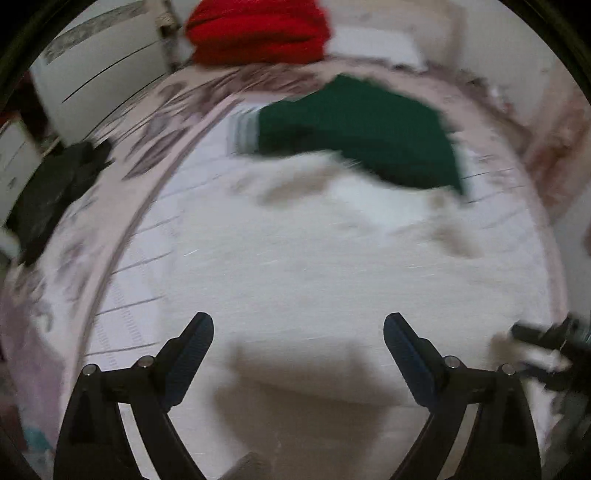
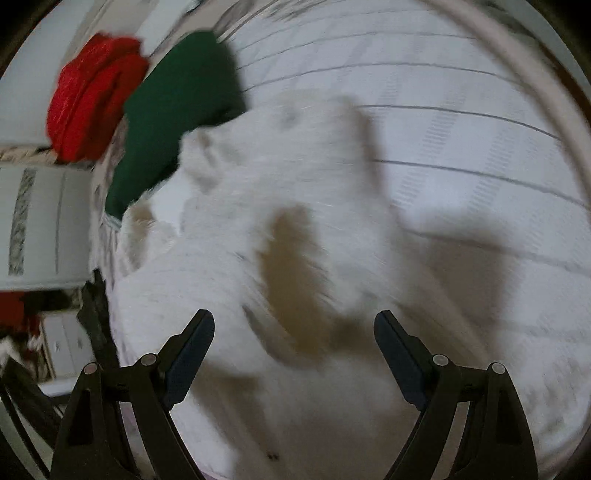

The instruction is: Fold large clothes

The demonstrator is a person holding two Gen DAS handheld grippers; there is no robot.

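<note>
A white fleecy garment (image 1: pixel 332 258) is spread over a bed (image 1: pixel 147 236) covered with a pale, line-patterned sheet. The left hand-held gripper (image 1: pixel 298 325) is held above the garment, jaws spread wide, nothing between them. The right hand-held gripper (image 2: pixel 294 323) is likewise seen over the garment with jaws wide and empty. A folded green garment (image 1: pixel 362 129) lies touching the white garment's far edge. A folded red garment (image 1: pixel 258 33) is set beyond it. Both views are motion-blurred.
</note>
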